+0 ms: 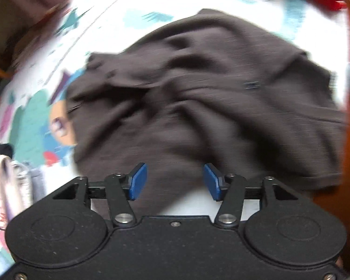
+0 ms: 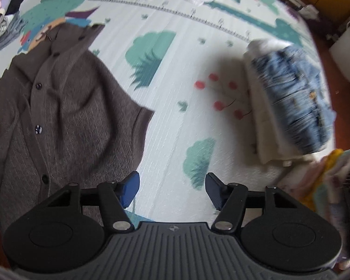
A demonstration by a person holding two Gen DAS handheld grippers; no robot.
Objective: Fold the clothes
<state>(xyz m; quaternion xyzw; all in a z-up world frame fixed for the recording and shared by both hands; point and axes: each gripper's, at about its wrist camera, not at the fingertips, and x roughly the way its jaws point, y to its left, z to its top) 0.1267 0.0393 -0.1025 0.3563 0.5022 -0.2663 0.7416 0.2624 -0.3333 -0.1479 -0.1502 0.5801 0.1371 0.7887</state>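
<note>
Blue-padded left hand-held gripper (image 1: 175, 182) gapes over rumpled brown knit cardigan (image 1: 198, 93).

Open mat between cardigan and folded stack

Bare play mat (image 2: 175, 107) lies clear between the brown cardigan (image 2: 65, 107) and the folded denim-topped pile (image 2: 289, 98); more folded clothes (image 2: 4, 21) crowd the far-left corner.

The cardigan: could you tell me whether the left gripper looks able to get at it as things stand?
Probably yes: the left gripper is open just above the cardigan, and nothing lies between them.
</note>
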